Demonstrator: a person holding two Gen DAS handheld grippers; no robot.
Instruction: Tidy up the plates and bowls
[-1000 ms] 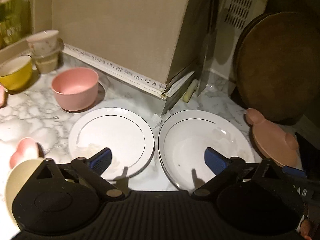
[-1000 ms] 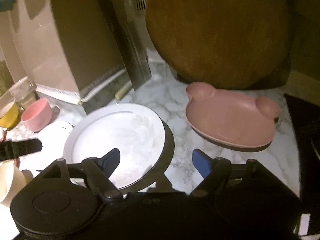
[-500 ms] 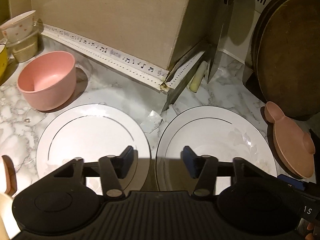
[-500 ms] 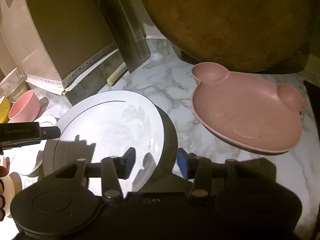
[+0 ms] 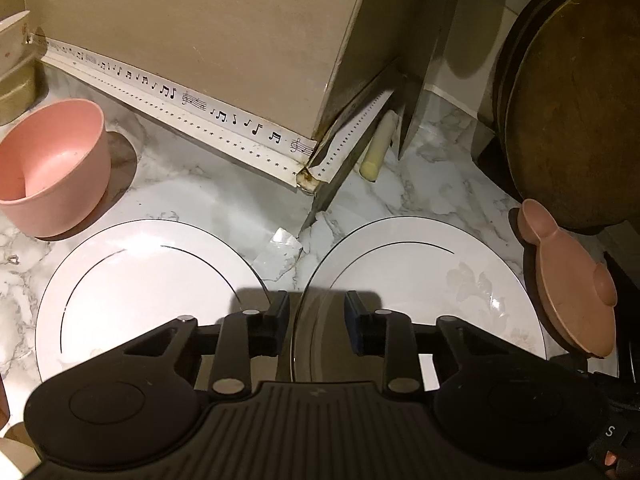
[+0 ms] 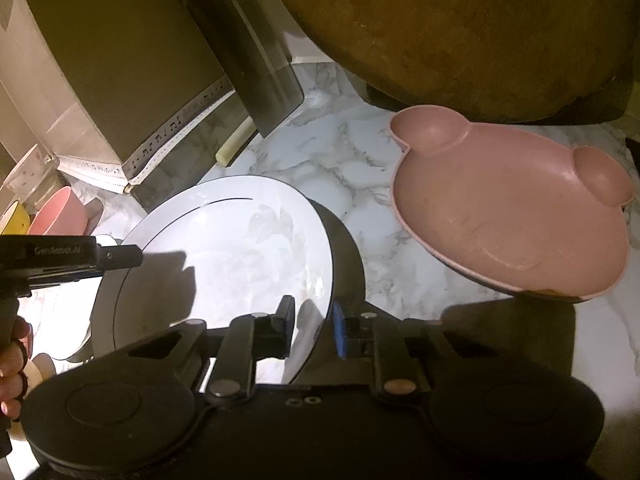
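Note:
Two white plates lie side by side on the marble counter: a left plate (image 5: pixel 140 300) and a right plate (image 5: pixel 420 280) (image 6: pixel 240 248). My left gripper (image 5: pixel 318 328) straddles the right plate's left rim, its jaws closing with a gap still showing beside the rim. My right gripper (image 6: pixel 314 330) straddles the same plate's right rim, jaws closing too, the blue pad (image 6: pixel 339 332) close to the edge. The left gripper (image 6: pixel 72 256) also shows in the right wrist view, across the plate. A pink bear-shaped plate (image 6: pixel 508 208) (image 5: pixel 568 280) lies to the right. A pink bowl (image 5: pixel 52 168) stands far left.
A cardboard box (image 5: pixel 200 40) and a leaning steel blade (image 6: pixel 264 80) stand behind the plates. A big round wooden board (image 5: pixel 572 100) leans at the back right. A yellow bowl (image 6: pixel 16 216) and stacked cups sit far left. A person's hand (image 6: pixel 12 360) holds the left gripper.
Both grippers came down and forward onto the right white plate's opposite rims. Their jaws narrowed from wide open to a small gap around the rim.

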